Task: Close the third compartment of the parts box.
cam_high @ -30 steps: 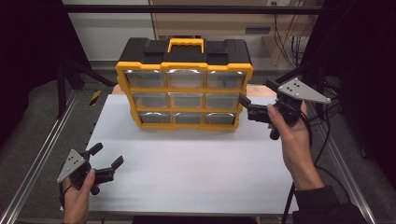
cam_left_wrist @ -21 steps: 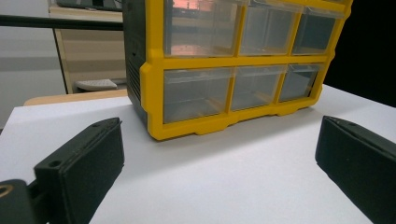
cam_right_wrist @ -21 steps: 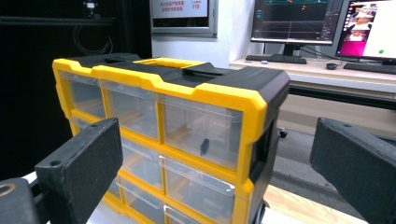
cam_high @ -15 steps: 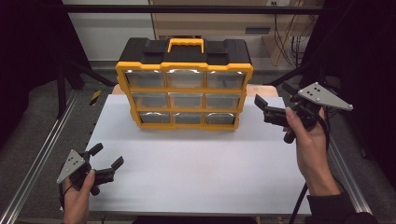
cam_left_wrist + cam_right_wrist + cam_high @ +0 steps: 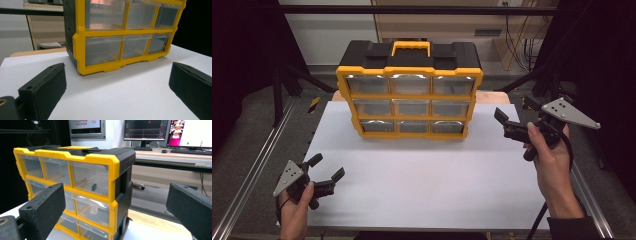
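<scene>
One yellow-and-black plastic drawer organiser (image 5: 409, 90) stands upright at the far middle of the white table top (image 5: 427, 185), front face toward the person. One yellow carry handle (image 5: 411, 47) sits on its black lid.

Drawer count: nine clear plastic drawers, three rows of three. Top row (image 5: 410, 85), middle row (image 5: 410, 107), bottom row (image 5: 412, 126). All nine sit flush in the yellow frame, none pulled out.

Contents: in the right gripper view, one small dark item (image 5: 93, 186) shows through the front of the top drawer nearest the organiser's right end; what it is cannot be told. The other drawers seen there and in the left gripper view look see-through with nothing distinct inside; reflections on the fronts make a firm reading impossible.

Two hand-held grippers, one per hand.

Left gripper (image 5: 326, 167): near left corner of the table, well apart from the organiser, low over the surface. Jaws spread wide with nothing between them. In the left gripper view the two black jaw pads (image 5: 45, 87) frame the organiser's lower left corner and bare table.

Right gripper (image 5: 502, 122): off the organiser's right side, near it but not touching, raised above the table's right edge, jaws pointing toward the organiser. Jaws apart, holding nothing. In the right gripper view its pads (image 5: 47, 207) bracket the organiser's right end.

One grey three-cornered plate on each gripper: left (image 5: 288, 176), right (image 5: 569, 112).

Behind the table in the right gripper view: two lit monitors (image 5: 147, 130) on a desk.
</scene>
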`<action>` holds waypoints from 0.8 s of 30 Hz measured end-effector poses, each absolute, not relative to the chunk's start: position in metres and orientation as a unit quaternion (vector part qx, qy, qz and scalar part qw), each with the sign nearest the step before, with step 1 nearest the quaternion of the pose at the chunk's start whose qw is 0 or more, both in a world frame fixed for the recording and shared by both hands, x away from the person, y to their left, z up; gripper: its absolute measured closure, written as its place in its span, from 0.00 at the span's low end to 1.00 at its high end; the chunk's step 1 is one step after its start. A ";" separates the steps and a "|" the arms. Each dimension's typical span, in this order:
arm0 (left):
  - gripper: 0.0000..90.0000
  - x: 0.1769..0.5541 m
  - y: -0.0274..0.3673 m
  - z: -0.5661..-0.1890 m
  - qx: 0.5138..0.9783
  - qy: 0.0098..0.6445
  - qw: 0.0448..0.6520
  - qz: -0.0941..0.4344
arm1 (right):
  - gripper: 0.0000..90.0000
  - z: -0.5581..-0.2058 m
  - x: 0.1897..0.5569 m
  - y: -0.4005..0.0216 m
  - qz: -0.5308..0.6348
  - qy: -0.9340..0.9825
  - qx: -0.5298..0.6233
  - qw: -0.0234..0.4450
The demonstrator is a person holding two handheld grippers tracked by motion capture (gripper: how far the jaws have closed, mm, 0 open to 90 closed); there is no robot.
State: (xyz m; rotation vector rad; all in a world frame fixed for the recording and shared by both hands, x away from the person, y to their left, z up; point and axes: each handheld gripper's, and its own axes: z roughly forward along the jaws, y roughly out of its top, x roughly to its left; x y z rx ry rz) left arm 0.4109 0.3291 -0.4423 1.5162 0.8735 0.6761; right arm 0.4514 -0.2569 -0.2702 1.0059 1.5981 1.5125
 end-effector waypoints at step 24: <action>0.01 0.410 0.333 -0.441 0.643 0.381 0.595 0.296 | 0.03 -0.290 0.433 -0.271 0.569 0.618 0.401 0.366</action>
